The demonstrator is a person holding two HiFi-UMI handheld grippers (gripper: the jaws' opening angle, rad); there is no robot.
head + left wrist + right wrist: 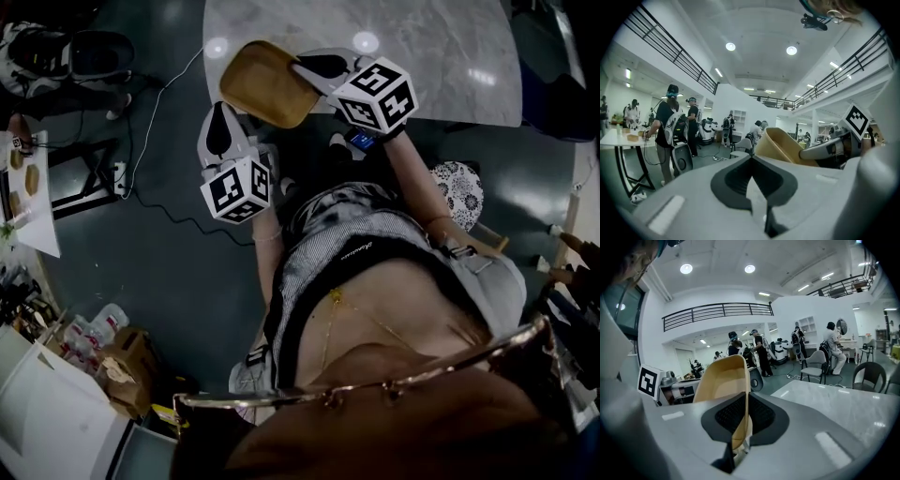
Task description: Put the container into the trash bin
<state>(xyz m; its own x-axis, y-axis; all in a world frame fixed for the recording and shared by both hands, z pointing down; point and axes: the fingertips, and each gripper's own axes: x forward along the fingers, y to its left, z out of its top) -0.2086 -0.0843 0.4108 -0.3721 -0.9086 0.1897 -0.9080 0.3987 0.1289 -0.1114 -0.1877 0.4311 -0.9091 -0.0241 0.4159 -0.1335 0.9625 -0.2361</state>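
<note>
1. The container [723, 380], a tan, shallow, empty tub, is off the worktop and in the air. It is tipped on edge, with its open side turned toward the left claw's side.
2. The right claw [742, 420] pinches one thin wall of the container between its dark pads. The jaws stand nearly together with only that wall between them.
3. In the head view the container [267, 84] hangs over the near left corner of the marble worktop [450, 56], partly above the dark floor [169, 244]. The right claw [302, 67] grips it from the worktop side.
4. The left claw [751, 161] is pressed together on nothing. It sits just beside the container without touching it, lower in the head view [219, 112].
5. Judged from this, pickup is done and the step in hand is the carry toward the trash bin. No view shows a bin that can be identified, so the drop is not yet near.
6. The next move calls for finding the bin, bringing the container over its mouth, and only then spreading the right claw.
7. A pinch on one thin wall may let the tub swing or slip, so a steady carry looks wise.
</note>
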